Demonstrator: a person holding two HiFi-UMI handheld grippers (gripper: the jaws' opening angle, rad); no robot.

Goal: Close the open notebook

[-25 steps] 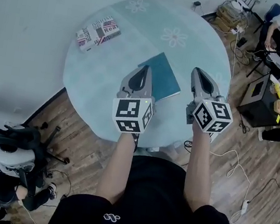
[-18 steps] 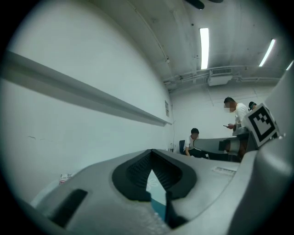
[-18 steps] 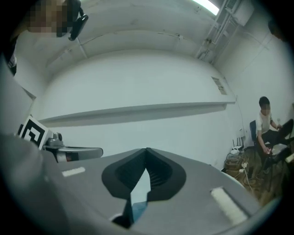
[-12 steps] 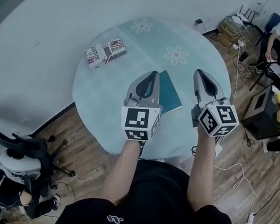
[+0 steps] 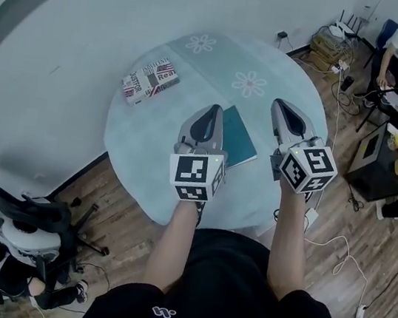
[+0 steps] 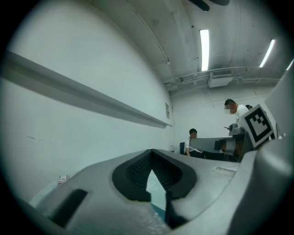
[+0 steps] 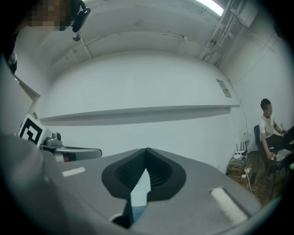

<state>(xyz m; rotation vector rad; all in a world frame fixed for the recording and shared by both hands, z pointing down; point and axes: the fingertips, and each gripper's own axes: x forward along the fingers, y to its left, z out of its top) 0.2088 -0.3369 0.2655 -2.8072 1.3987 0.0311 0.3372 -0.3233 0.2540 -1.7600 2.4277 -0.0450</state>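
Head view looks steeply down on the table (image 5: 151, 132); gripper views look level.

1. Your room is evenly bright, lit by ceiling tube lights (image 6: 204, 48).
2. Both gripper views bend hard and darken at their corners.
3. Up close, your left gripper (image 6: 151, 155) looks soft; the head view is sharp.

On the table (image 5: 148, 150), the notebook (image 5: 239, 140) lies between my left gripper (image 5: 211, 110) and right gripper (image 5: 279, 104); the box (image 5: 150, 79) sits farther back, left.
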